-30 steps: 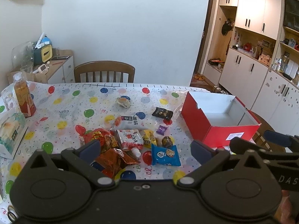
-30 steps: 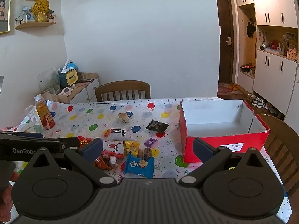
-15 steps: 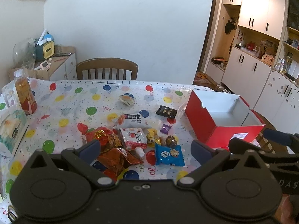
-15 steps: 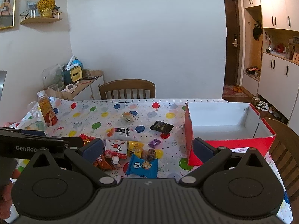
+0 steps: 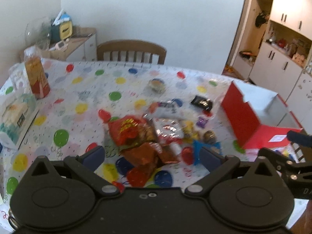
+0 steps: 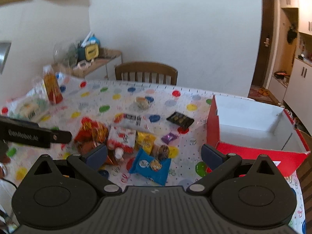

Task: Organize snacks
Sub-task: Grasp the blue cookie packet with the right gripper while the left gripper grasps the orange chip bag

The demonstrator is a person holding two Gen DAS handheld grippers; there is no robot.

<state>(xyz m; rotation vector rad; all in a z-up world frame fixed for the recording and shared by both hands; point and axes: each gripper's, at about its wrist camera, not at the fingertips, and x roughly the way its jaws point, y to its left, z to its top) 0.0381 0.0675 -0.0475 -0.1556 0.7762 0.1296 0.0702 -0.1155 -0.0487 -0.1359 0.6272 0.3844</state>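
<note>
A heap of snack packets lies mid-table: a red-and-gold bag [image 5: 126,130], an orange-brown bag [image 5: 148,153], a white-and-red packet [image 6: 123,137], a yellow packet [image 6: 145,141], a blue cookie packet [image 6: 151,165], a purple sweet [image 6: 169,137], a black packet [image 6: 180,119] and a round bun [image 6: 142,103]. An empty red box [image 6: 253,152] with a white inside stands at the right. My left gripper [image 5: 152,157] hangs open over the near edge of the heap. My right gripper [image 6: 154,154] is open above the blue packet. Neither holds anything.
An orange drink bottle [image 5: 37,78] and a tissue box [image 5: 15,117] stand at the table's left. A wooden chair [image 6: 146,73] is at the far side. Cupboards [image 5: 282,48] line the right wall. The balloon tablecloth [image 5: 81,97] covers the table.
Both grippers have moved forward and down toward the heap, which now looks larger. The views are blurred by motion. Both stay open.
</note>
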